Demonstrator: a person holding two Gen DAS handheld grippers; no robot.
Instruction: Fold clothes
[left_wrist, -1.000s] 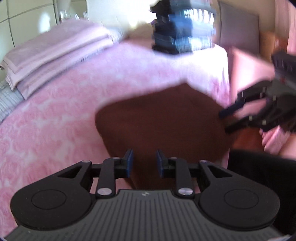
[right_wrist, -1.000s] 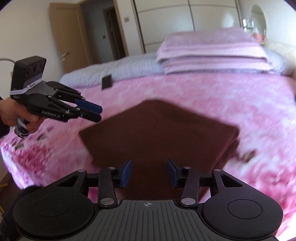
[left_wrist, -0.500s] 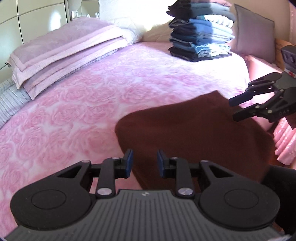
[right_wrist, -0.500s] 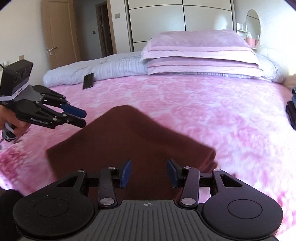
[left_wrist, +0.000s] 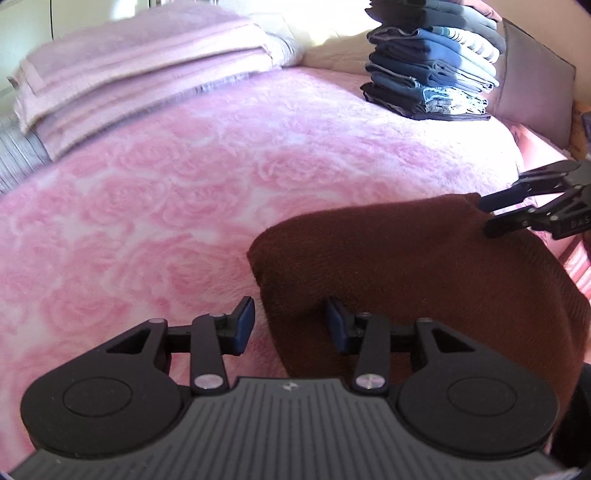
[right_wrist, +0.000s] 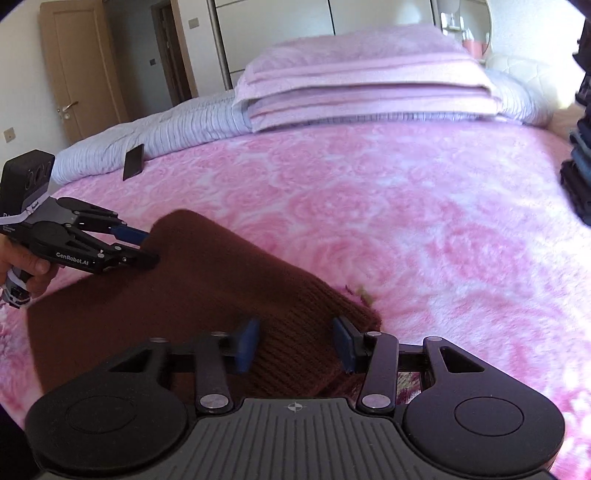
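Note:
A folded dark brown knit garment (left_wrist: 424, 266) lies on the pink rose-patterned bed cover (left_wrist: 166, 206); it also shows in the right wrist view (right_wrist: 184, 295). My left gripper (left_wrist: 290, 326) is open, its jaws astride the garment's near left edge. My right gripper (right_wrist: 295, 345) is open, its jaws astride the garment's ribbed right corner. In the left wrist view the right gripper (left_wrist: 487, 218) shows at the garment's far right corner. In the right wrist view the left gripper (right_wrist: 149, 247) shows at the garment's left corner.
A stack of folded blue and dark clothes (left_wrist: 432, 70) stands at the far side of the bed. Folded pink blankets (right_wrist: 362, 77) lie on grey striped bedding (right_wrist: 166, 129) at the head. A dark phone (right_wrist: 133, 166) lies nearby. A grey cushion (left_wrist: 535, 85) stands behind the stack.
Both grippers have come down and closer to the brown garment, each now straddling an edge of it. The left gripper's jaws have opened wider.

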